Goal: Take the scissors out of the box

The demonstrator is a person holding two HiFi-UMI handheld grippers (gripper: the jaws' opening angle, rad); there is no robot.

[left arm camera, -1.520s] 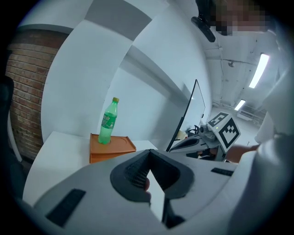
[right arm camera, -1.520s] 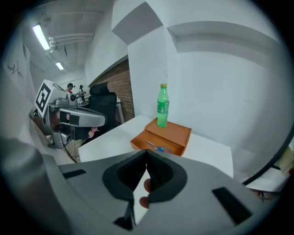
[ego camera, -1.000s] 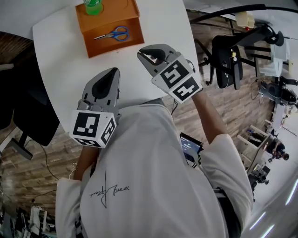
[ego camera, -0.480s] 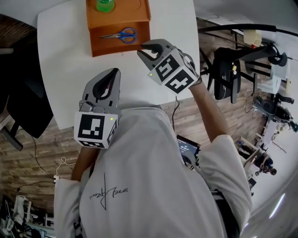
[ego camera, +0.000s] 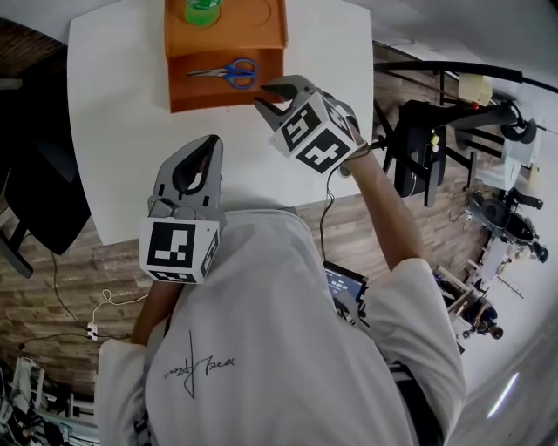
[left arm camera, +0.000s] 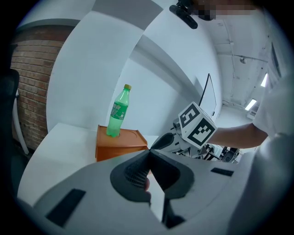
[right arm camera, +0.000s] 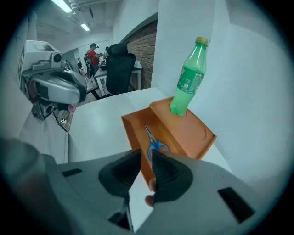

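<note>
The blue-handled scissors [ego camera: 225, 72] lie flat in the open front compartment of the orange box [ego camera: 266, 26], at the far side of the white table [ego camera: 113, 113]. In the right gripper view the scissors [right arm camera: 154, 143] show just beyond the jaws. My right gripper [ego camera: 262, 94] hovers at the box's front right corner, pointing steeply down. Its jaws are opening, with nothing between them [right arm camera: 146, 160]. My left gripper [ego camera: 211, 141] hangs lower over the table's near part, shut and empty [left arm camera: 148, 154], well short of the box [left arm camera: 120, 143].
A green plastic bottle [ego camera: 200, 10] stands upright in a round recess in the box's top, also in the right gripper view as the bottle [right arm camera: 189, 78]. Black office chairs [ego camera: 418, 139] and cables stand to the right of the table; a dark chair [ego camera: 35, 192] is at the left.
My right gripper has come down and closer to the box's front corner, and its jaws have parted. The left gripper has sunk slightly. Scissors and bottle have not moved.
</note>
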